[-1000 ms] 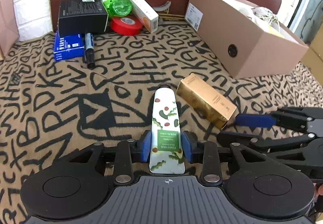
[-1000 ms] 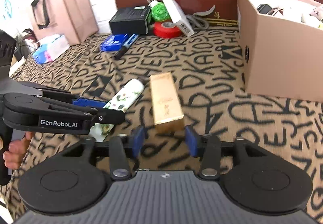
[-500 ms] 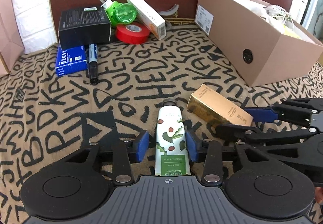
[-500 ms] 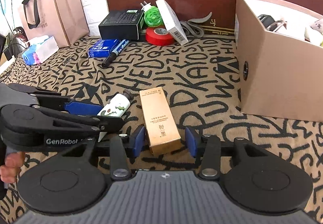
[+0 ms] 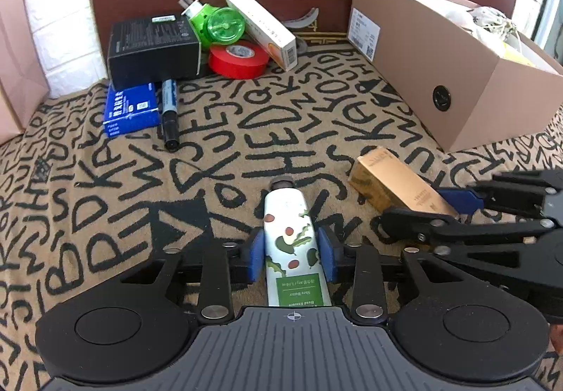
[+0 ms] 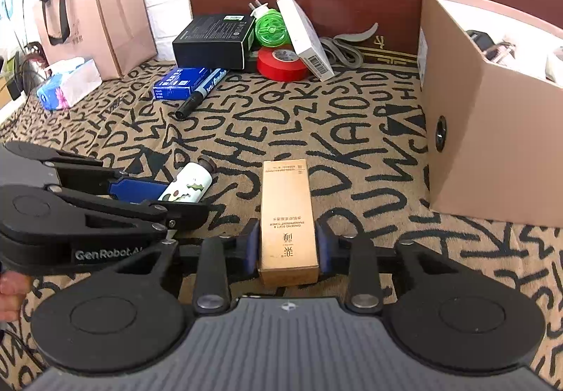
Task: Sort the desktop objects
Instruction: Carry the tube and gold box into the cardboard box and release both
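I had the left tool (image 5: 291, 257) clamped on the hand-cream tube (image 5: 288, 232) and the right tool (image 6: 285, 248) closing around the gold carton (image 6: 285, 215) — neither yet in the cardboard box (image 6: 492, 151) at two o'clock, clutter at twelve untouched.

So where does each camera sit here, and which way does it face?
Left wrist: on the left gripper, looking forward and down at the hand cream tube in its pads; the right gripper shows at right.
Right wrist: on the right gripper, jaws closing around the gold box; the left gripper and a hand show.
Shared: both objects, red tape, cardboard box.
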Demonstrator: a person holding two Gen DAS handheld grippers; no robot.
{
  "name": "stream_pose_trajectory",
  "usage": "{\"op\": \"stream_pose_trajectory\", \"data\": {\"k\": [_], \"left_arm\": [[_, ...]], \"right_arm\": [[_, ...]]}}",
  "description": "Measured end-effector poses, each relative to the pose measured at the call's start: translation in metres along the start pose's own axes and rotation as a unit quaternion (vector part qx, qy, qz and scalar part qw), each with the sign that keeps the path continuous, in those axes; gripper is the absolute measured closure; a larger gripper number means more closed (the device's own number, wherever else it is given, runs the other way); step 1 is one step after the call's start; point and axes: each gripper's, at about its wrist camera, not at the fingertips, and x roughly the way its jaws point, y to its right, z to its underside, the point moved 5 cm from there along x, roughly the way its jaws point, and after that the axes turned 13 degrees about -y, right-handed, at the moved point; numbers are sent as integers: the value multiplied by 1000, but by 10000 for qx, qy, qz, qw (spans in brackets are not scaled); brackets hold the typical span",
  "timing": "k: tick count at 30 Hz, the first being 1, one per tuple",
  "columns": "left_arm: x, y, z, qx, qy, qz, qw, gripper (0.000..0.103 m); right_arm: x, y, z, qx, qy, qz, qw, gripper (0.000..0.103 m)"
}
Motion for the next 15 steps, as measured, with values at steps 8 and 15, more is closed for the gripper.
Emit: {"op": "stream_pose_trajectory", "data": {"k": [8,15], "left_arm": [[-18,11,7,-346,-60,530,9980,73],[-62,48,-12,25,361,878,9955,73]], "right_arm": [[-25,11,18,444,100,-488,9978,66],[-72,27,20,642,543,-627,9945,66]]}}
